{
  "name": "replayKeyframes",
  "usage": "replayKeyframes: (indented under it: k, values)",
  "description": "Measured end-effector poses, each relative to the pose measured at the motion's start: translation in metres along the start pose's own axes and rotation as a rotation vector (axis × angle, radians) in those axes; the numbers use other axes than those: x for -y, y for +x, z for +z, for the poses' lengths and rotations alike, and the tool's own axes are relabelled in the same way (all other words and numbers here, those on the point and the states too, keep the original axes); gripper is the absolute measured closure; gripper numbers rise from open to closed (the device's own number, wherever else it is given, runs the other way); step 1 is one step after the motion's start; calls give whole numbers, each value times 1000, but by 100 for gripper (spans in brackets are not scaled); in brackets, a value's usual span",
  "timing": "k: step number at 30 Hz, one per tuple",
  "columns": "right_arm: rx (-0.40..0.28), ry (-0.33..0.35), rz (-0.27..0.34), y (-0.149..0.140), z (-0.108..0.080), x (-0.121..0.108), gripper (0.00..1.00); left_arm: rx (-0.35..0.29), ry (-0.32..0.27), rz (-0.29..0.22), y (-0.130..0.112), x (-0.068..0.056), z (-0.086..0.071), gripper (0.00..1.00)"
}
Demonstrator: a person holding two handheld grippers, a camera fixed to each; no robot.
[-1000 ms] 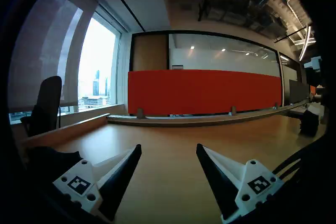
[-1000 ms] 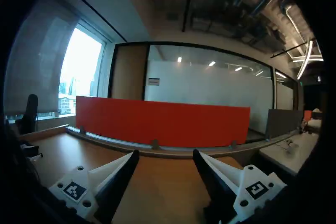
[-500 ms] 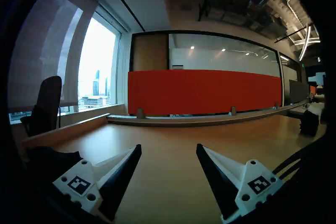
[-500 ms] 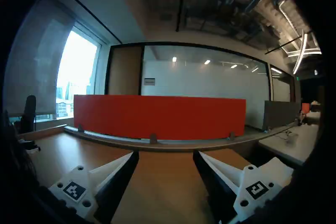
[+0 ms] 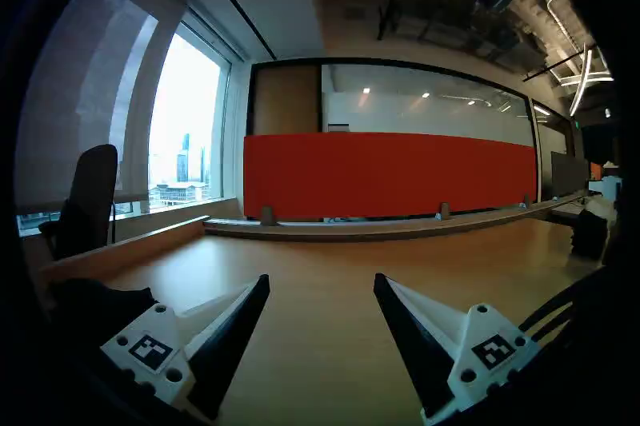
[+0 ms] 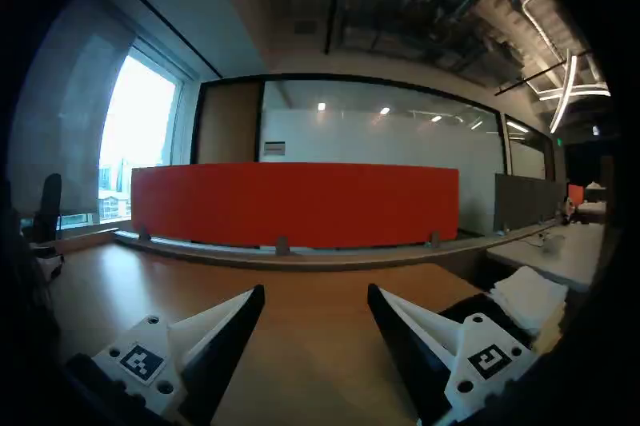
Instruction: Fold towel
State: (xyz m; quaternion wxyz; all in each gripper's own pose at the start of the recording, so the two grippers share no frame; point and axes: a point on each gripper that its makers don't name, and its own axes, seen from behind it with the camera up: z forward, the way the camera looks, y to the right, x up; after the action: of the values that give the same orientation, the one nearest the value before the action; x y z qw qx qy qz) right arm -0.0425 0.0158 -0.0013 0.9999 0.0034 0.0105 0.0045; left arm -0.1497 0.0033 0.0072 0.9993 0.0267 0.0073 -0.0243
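A stack of folded white towels (image 6: 530,296) rests on a dark object at the right edge of the wooden table (image 6: 312,330) in the right gripper view. My right gripper (image 6: 314,288) hovers low over the table, open, with nothing between its fingers; the stack lies to its right and slightly ahead. In the left gripper view my left gripper (image 5: 320,277) is also open and empty above the bare wooden table (image 5: 320,322). A dark object with something white on top (image 5: 594,228) sits at the far right of that view; I cannot tell what it is.
A red divider panel (image 5: 388,174) runs along the table's far edge, also seen as the red divider (image 6: 292,204). A black chair (image 5: 88,198) stands at the left by the window. A white desk (image 6: 560,246) lies beyond on the right.
The right gripper has swung to the right, bringing the white towel stack into view at its lower right. The left gripper has stayed still.
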Motion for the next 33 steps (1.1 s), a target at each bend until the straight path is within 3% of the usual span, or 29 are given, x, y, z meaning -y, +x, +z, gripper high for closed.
replayKeyframes:
  k: [14,33]
  values:
    - [-4,-5,48,-43,4,5,0,0,0,0,0,-1,0,3]
    - [12,5,1,-60,8,10,0,0,0,0,-1,0,0,3]
